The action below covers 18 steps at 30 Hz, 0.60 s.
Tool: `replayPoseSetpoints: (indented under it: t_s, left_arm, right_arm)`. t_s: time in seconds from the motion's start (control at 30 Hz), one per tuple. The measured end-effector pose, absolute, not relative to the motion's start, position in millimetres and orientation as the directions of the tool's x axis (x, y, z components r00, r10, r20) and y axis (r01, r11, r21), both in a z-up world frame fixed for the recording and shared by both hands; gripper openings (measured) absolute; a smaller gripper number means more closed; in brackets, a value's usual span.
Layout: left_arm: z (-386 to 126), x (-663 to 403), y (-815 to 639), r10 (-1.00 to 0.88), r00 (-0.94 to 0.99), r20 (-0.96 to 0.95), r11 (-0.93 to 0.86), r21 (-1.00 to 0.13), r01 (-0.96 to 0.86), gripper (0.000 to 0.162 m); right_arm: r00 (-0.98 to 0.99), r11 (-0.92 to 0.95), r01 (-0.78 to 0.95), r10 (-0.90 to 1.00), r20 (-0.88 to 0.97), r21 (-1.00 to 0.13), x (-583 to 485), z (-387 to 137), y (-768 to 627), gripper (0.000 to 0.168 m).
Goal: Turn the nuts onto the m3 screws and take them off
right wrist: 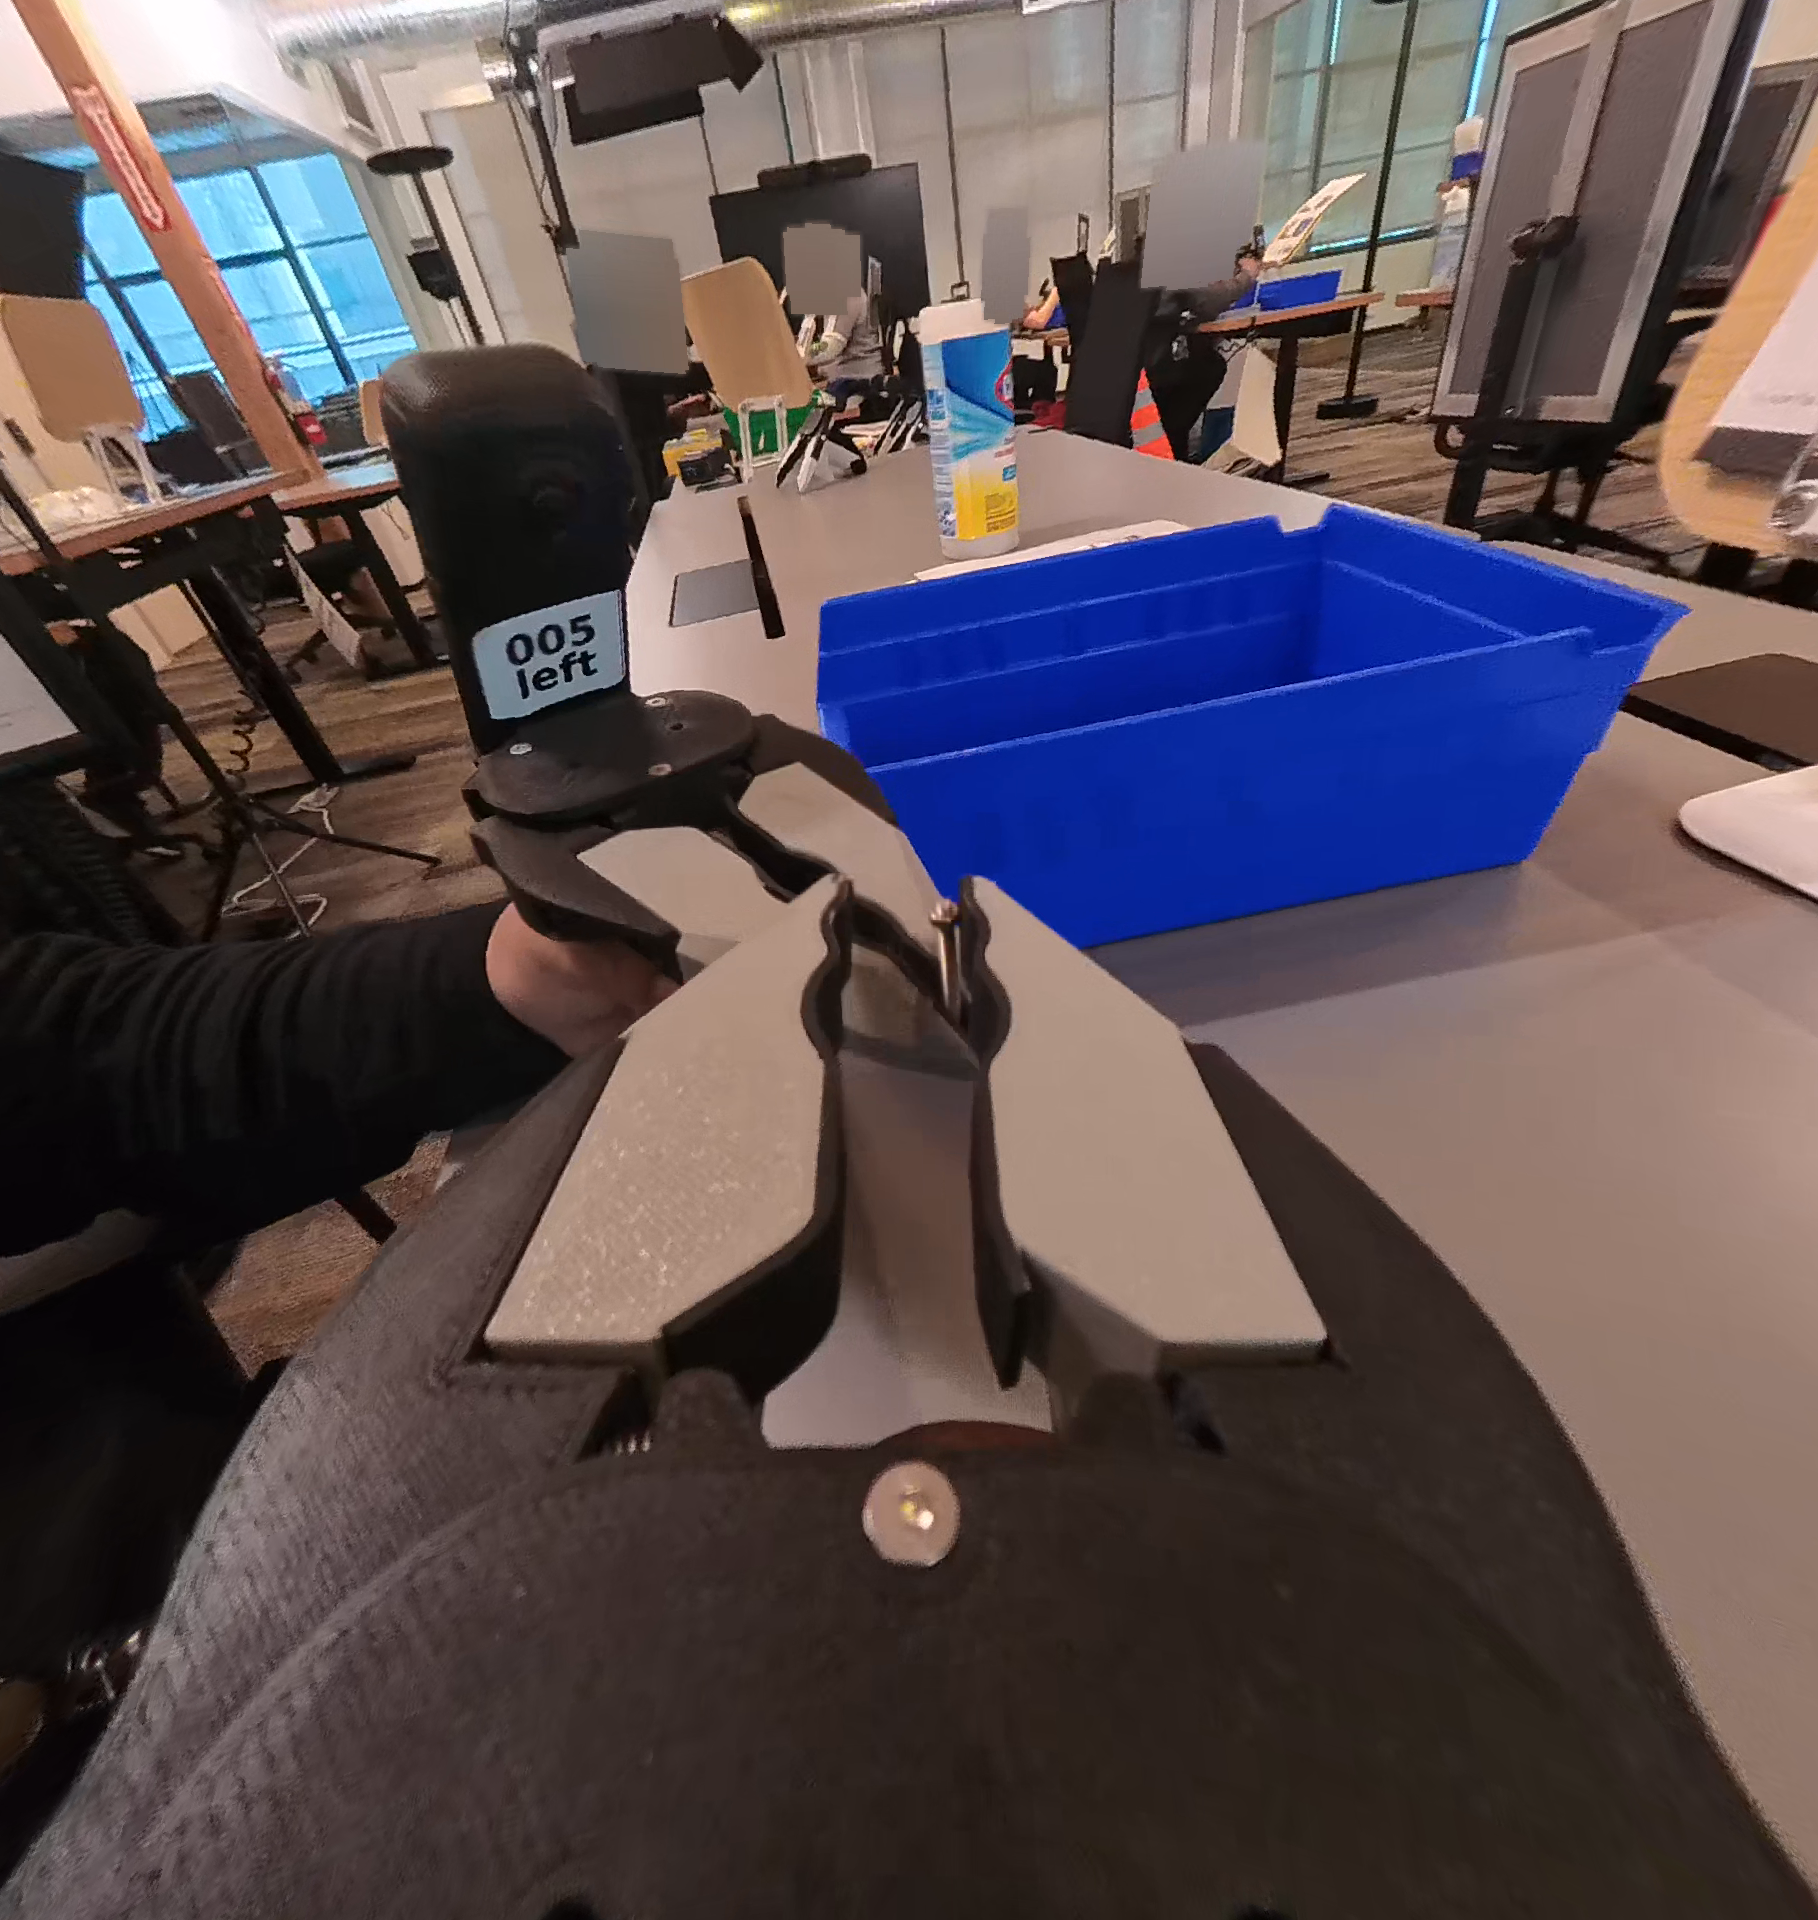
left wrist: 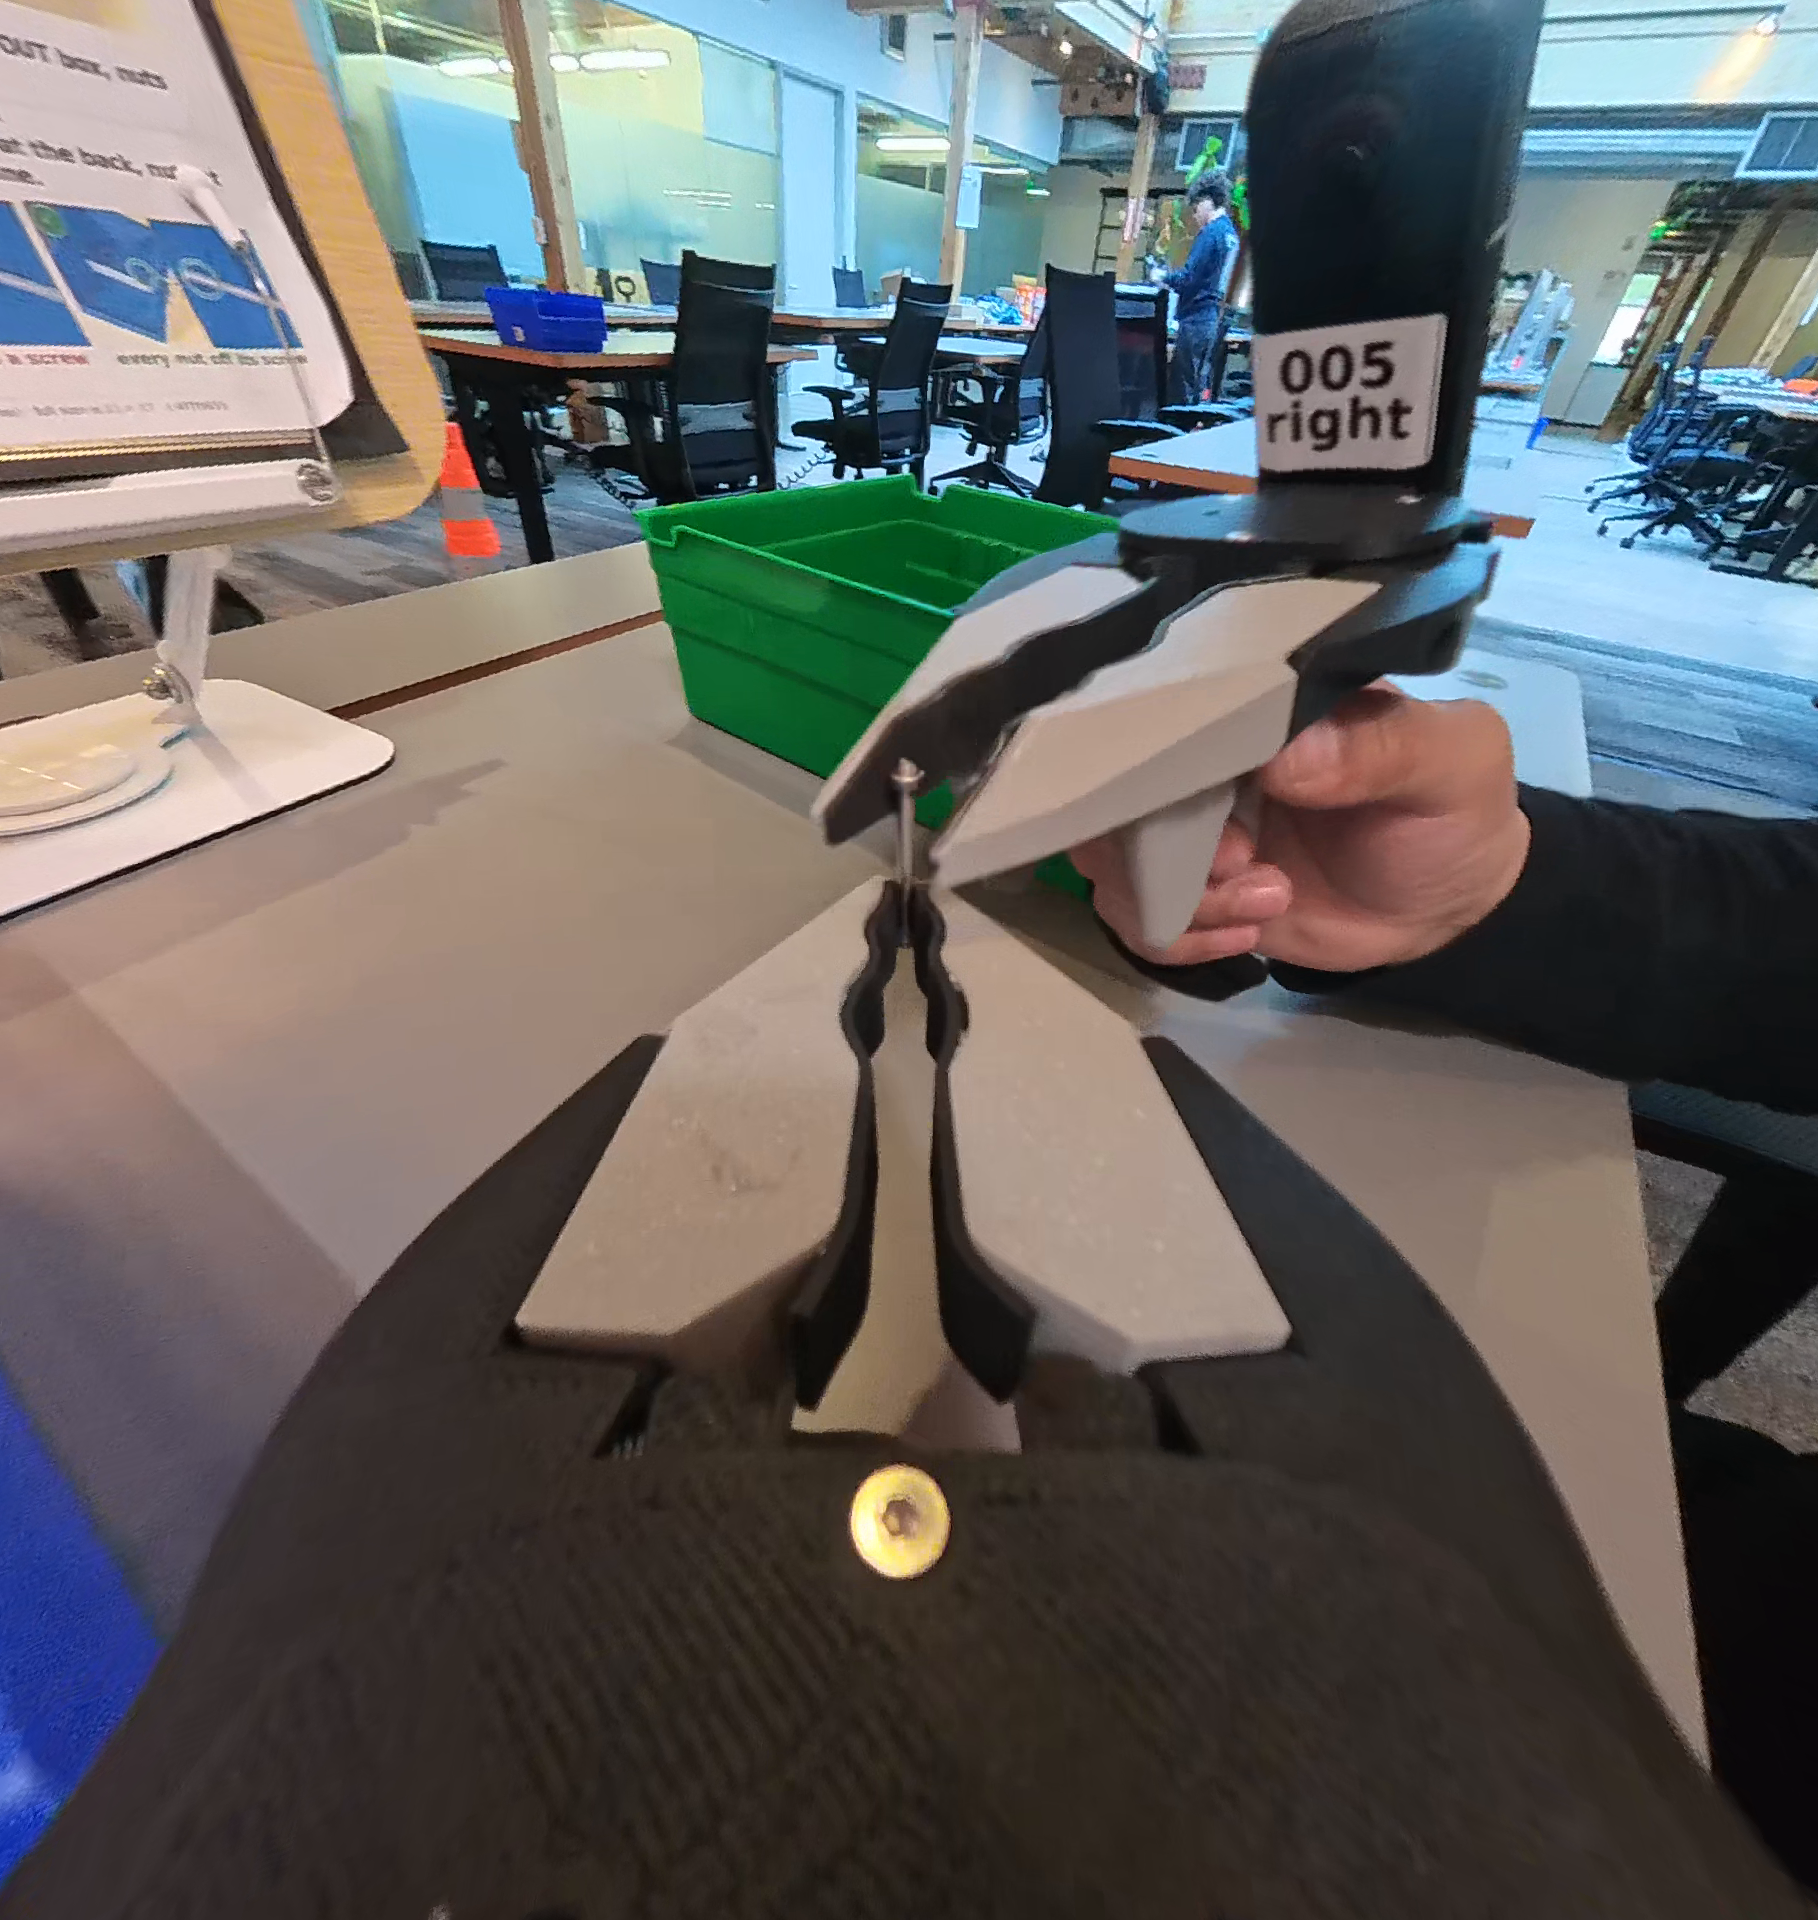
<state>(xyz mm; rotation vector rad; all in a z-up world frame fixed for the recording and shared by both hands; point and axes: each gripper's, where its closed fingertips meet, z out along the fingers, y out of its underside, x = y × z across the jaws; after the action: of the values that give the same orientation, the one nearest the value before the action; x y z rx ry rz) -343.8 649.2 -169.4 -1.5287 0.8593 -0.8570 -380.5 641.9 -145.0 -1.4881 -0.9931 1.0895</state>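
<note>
A thin metal M3 screw (left wrist: pixel 908 826) stands upright above the grey table (left wrist: pixel 417 987). My left gripper (left wrist: pixel 903 912) is shut on the screw's lower end. My right gripper (left wrist: pixel 889 844) comes in from the right, and its fingers straddle the upper shaft and head with a gap between them. In the right wrist view the screw (right wrist: pixel 949 961) sits close to the inner side of the right-hand finger (right wrist: pixel 1071 1091). My right gripper (right wrist: pixel 903 904) is open there. The left gripper (right wrist: pixel 952 1023) holds the screw from below. I see no nut; the fingers hide the lower shaft.
A green bin (left wrist: pixel 811 634) stands just behind the grippers. A blue bin (right wrist: pixel 1196 800) stands on the table on the other side. An instruction sheet on a white stand (left wrist: pixel 209 748) is at the left. A wipes canister (right wrist: pixel 972 426) stands behind the blue bin. The grippers are tip to tip, or close to it.
</note>
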Motion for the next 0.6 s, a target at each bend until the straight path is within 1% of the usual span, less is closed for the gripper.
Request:
replayPoseSetpoints:
  t_s: [0.1,0.4,0.53,0.6]
  left_arm:
    - [-171,-340,646,-0.886,0.461,0.041,-0.092,-0.992,-0.088,0.000]
    - [-167,-348,652,-0.872,0.484,0.070,-0.107,-0.993,-0.050,0.000]
    - [-171,-340,647,-0.887,0.458,0.050,-0.098,-0.992,-0.082,0.000]
    - [-172,-339,647,-0.885,0.465,0.027,-0.083,-0.991,-0.101,0.000]
  right_arm:
    - [0.264,-0.141,0.088,0.958,-0.113,-0.986,-385,-149,640,0.021]
    - [0.269,-0.143,0.045,0.955,-0.126,-0.989,-370,-139,645,0.010]
    - [0.248,-0.154,0.051,0.959,-0.136,-0.987,-382,-143,640,0.020]
    - [0.261,-0.140,0.077,0.958,-0.116,-0.987,-384,-146,641,0.020]
